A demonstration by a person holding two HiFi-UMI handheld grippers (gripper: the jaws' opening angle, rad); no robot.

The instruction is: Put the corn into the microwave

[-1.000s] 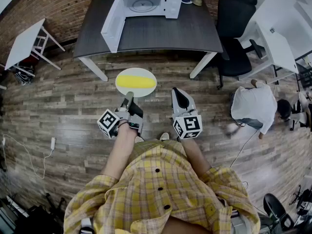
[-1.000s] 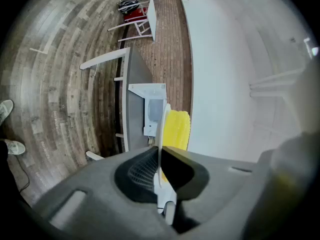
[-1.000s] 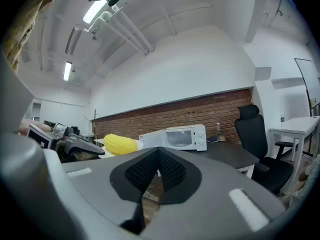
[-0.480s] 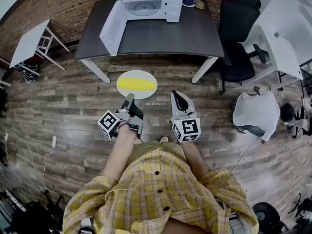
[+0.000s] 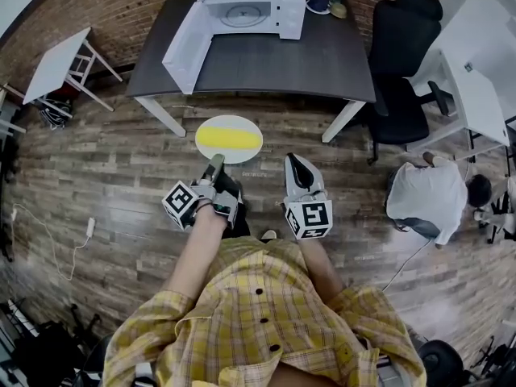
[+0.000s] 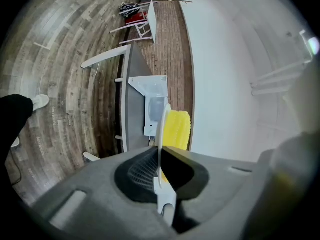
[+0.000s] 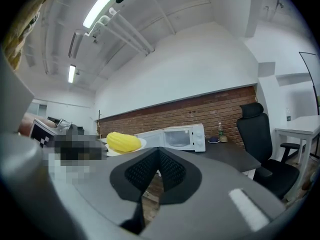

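Note:
A yellow corn cob (image 5: pixel 230 139) lies on a white plate (image 5: pixel 208 130) held over the wooden floor. My left gripper (image 5: pixel 214 166) is shut on the plate's near rim. In the left gripper view the plate (image 6: pixel 161 129) shows edge-on between the jaws of that gripper (image 6: pixel 159 158), with the corn (image 6: pixel 178 129) on its far side. My right gripper (image 5: pixel 294 164) hangs beside the plate, shut on nothing. Its own view shows this gripper (image 7: pixel 159 155) shut, the corn (image 7: pixel 122 141) to the left and the microwave (image 7: pixel 176 136) ahead. The white microwave (image 5: pixel 251 6) stands open on the dark table (image 5: pixel 266 55).
The microwave door (image 5: pixel 183 47) swings out to the left over the table edge. A black office chair (image 5: pixel 401 51) stands right of the table, with a bottle and bowl (image 5: pixel 332 2) beside the microwave. A person in white (image 5: pixel 426 196) crouches at the right. A small white table (image 5: pixel 60 63) stands at the left.
The table and microwave have shifted slightly right and nearer in the head view. Both grippers and the plate keep the same pose in front of the body.

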